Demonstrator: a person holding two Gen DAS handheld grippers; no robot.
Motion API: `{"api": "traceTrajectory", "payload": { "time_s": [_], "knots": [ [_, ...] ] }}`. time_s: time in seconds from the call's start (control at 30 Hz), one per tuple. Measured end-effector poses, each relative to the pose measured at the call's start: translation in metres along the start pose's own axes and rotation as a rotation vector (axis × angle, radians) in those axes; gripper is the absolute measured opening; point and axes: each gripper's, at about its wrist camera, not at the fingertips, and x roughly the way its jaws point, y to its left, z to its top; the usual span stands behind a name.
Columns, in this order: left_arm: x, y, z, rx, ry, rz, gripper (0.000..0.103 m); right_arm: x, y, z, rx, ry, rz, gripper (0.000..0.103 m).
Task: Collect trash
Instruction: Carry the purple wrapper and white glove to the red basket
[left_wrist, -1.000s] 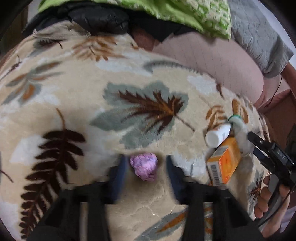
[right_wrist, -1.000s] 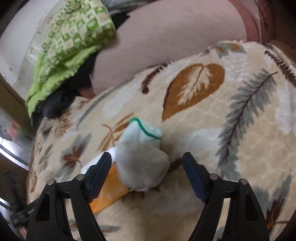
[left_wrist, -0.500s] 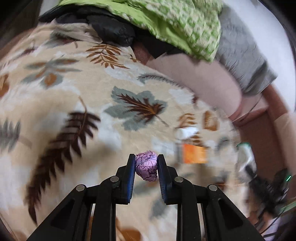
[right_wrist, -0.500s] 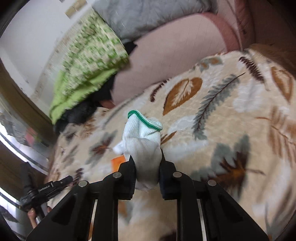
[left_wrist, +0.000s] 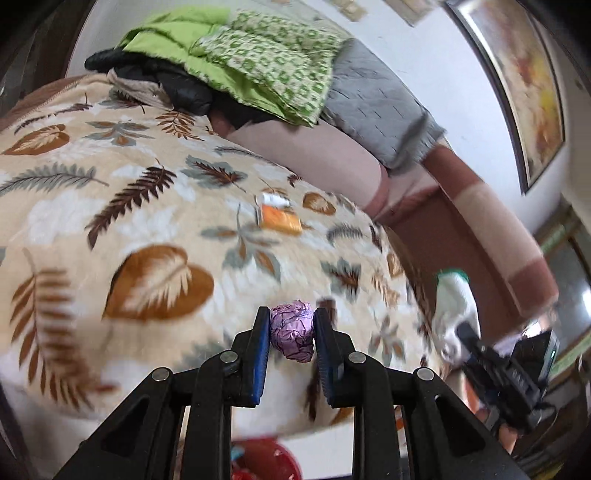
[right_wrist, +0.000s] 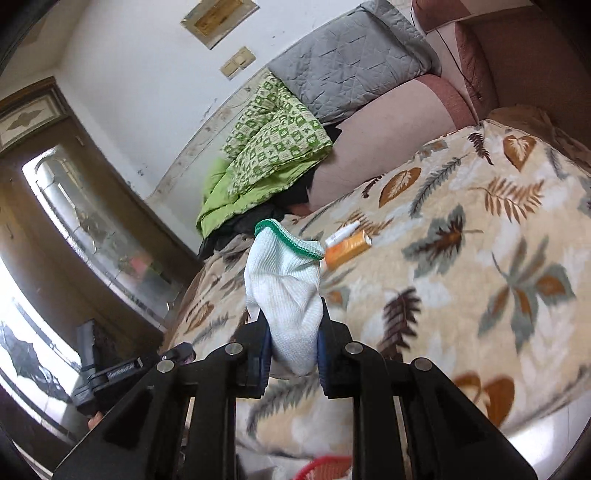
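My left gripper (left_wrist: 291, 336) is shut on a crumpled purple wrapper (left_wrist: 291, 334) and holds it above the near edge of the leaf-patterned blanket (left_wrist: 147, 229). My right gripper (right_wrist: 291, 339) is shut on a white sock with a green cuff (right_wrist: 284, 280), lifted off the bed; the sock also shows in the left wrist view (left_wrist: 456, 306). An orange box (left_wrist: 279, 218) and a white tube (left_wrist: 275, 200) lie on the blanket; both also show in the right wrist view, the box (right_wrist: 345, 249) and the tube (right_wrist: 341, 233).
A red bin (left_wrist: 266, 461) sits below the bed edge, its rim also in the right wrist view (right_wrist: 325, 465). A green quilt (left_wrist: 258, 59), grey pillow (left_wrist: 373, 107) and dark clothes (left_wrist: 181, 88) lie at the head of the bed. A door (right_wrist: 74, 206) stands at left.
Both grippers closed on their items, the purple wrapper and the sock, then lifted and pulled back from the blanket toward the bed's edge. The red bin has come into view below.
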Motion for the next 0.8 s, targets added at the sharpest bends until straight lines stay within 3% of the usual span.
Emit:
{"api": "traceTrajectory", "payload": {
  "time_s": [0.17,0.33,0.6,0.8],
  "knots": [
    [-0.016,-0.018,-0.048,0.111,0.010,0.039,0.023,-0.015,0.006,-0.035,-0.069,0.004,-0.043,0.019],
    [-0.023,-0.016,-0.079,0.134,0.026,0.039,0.023,-0.015,0.009,-0.058,-0.100,0.040,-0.041,0.019],
    [-0.026,-0.014,-0.098,0.129,0.056,0.032,0.023,-0.020,0.026,-0.074,-0.153,0.052,-0.038,0.019],
    [-0.031,-0.020,-0.105,0.158,0.052,0.042,0.023,-0.031,0.023,-0.087,-0.119,0.072,-0.009,0.019]
  ]
}}
